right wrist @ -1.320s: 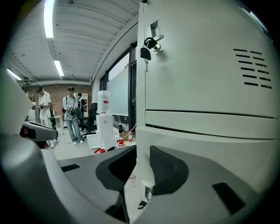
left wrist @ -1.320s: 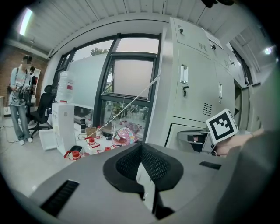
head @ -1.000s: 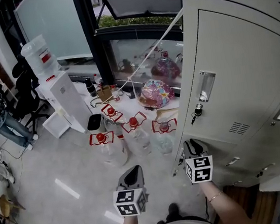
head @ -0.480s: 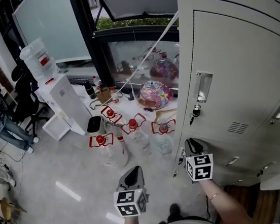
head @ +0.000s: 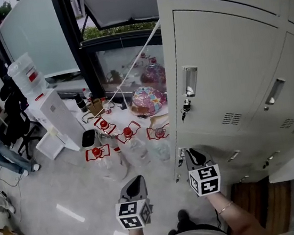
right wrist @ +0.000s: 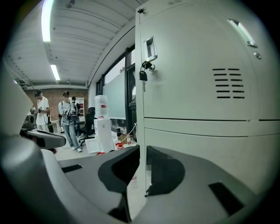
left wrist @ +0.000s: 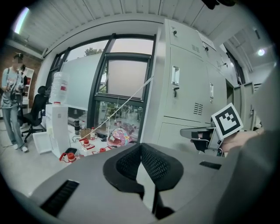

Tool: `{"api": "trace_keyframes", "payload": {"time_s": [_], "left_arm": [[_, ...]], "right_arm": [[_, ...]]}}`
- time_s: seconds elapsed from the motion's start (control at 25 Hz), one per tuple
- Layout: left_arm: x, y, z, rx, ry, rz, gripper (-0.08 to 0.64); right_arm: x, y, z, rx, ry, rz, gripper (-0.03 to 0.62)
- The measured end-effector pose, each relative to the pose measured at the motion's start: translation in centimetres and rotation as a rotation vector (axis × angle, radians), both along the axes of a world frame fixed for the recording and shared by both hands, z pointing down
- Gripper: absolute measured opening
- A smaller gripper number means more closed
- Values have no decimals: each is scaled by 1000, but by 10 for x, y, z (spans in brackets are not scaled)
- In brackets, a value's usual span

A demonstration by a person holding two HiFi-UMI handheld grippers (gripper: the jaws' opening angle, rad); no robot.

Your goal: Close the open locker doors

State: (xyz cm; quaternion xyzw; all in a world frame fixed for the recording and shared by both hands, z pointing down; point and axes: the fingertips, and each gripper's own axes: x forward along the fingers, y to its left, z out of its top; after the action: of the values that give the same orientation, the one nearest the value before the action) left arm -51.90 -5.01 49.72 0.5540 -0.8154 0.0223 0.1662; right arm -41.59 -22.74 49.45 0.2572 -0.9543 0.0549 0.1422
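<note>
The tall bank of pale grey sheet-steel lockers (head: 226,66) fills the right of the head view, its flat painted panels broken only by short louvre slots and recessed handles. As far as these views show, its doors lie flush or nearly so. The one in hand is the pale grey sheet-steel lower locker door (right wrist: 205,148), in the end column beside the window, under the door with the key.

I judge the step to be taking that door by its free edge. That edge comes down just into the gap of the right tongs (right wrist: 141,153). Their dark curved jaws have just been closing and now stand a narrow slot apart, and their pads look clenched on the thin folded steel. How far the door stands ajar I cannot tell.

The next move probably calls for a steady swing or push toward the frame until the edge seats. Painted steel is hard and slick, so the pads could slide. The grip ought to be let go before the edge meets the frame.

The left tongs (left wrist: 140,148) hang clear of the lockers over the glossy pale floor (head: 66,200). Their mesh-textured black pads are clenched tip to tip on nothing.

A small dark key (right wrist: 143,75) dangles from the lock of the door above.
</note>
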Motion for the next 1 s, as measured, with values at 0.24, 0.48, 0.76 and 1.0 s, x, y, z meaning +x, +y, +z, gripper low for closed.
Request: {"api": "trace_keyframes", "payload": {"time_s": [0.24,0.48,0.76,1.0], "left_arm": [[44,7,-10,11,-22,124,21],[100,8,-14,26,-29,264,21],[163,2,-14,40,-19,405,21],[223,-20,-22,45,2,544,21]], "right_arm": [[68,27,-16,-2,-32,109,34],[149,52,-24,-2,-53,244,32],[229,74,-22,-13,-57,389,31],[311,72,-32,2,-63,552,31]]}}
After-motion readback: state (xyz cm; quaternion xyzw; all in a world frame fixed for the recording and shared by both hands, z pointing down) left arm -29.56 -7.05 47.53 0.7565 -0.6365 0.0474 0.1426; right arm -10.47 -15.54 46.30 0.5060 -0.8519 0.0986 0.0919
